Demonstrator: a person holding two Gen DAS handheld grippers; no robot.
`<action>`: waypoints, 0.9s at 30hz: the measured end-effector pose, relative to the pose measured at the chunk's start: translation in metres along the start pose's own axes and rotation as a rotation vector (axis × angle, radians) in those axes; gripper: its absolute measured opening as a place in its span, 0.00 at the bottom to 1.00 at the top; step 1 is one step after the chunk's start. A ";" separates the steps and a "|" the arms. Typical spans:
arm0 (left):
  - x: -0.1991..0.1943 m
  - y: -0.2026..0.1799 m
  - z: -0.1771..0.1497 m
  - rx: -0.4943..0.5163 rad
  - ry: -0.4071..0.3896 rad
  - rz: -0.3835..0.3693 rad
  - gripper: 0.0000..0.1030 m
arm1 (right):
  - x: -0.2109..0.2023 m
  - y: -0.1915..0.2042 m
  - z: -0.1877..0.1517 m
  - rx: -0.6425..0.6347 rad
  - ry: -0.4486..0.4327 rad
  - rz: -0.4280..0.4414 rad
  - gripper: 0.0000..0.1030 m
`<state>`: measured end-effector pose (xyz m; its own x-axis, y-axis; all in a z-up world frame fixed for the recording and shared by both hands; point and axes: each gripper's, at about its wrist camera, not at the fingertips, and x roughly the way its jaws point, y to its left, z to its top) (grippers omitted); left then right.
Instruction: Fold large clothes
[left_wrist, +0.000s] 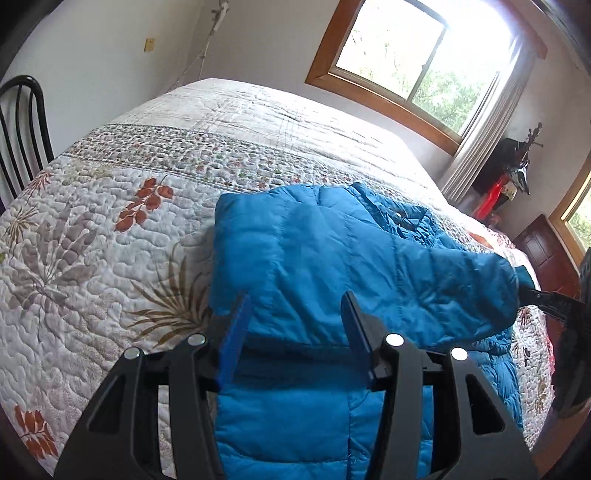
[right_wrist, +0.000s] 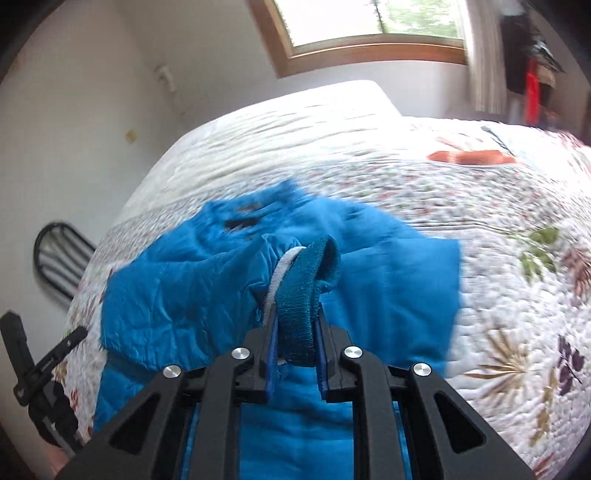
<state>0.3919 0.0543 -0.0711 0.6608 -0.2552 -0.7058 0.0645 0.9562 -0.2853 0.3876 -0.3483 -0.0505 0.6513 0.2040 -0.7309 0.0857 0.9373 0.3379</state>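
A bright blue puffer jacket (left_wrist: 314, 251) lies on the quilted bed, its body running toward me. My left gripper (left_wrist: 295, 299) hovers low over the jacket's middle, its blue pads apart and pinching nothing. My right gripper (right_wrist: 296, 314) is shut on the knit cuff (right_wrist: 306, 291) of one sleeve, and the cuff bulges up between the pads. In the left wrist view that sleeve (left_wrist: 461, 288) is lifted and stretched across the jacket, with the right gripper (left_wrist: 535, 295) at its end. The right wrist view is blurred by motion.
The floral quilt (left_wrist: 110, 240) covers the whole bed, bare to the left of and beyond the jacket. A black metal chair (left_wrist: 22, 122) stands at the bed's left side. A window (left_wrist: 417, 62) and curtain are behind, and a wooden door (left_wrist: 546, 254) is at right.
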 end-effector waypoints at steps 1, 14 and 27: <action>0.004 -0.006 0.002 0.019 0.004 0.000 0.48 | -0.002 -0.011 0.001 0.026 -0.004 0.013 0.16; 0.079 -0.019 -0.005 0.079 0.116 0.080 0.50 | 0.045 -0.059 -0.010 0.098 0.092 -0.042 0.18; 0.053 -0.067 -0.012 0.132 0.087 -0.010 0.50 | 0.015 0.020 -0.013 -0.075 0.025 0.033 0.25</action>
<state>0.4141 -0.0249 -0.0972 0.5929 -0.2711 -0.7582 0.1727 0.9625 -0.2092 0.3890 -0.3225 -0.0626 0.6339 0.2407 -0.7350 0.0077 0.9483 0.3173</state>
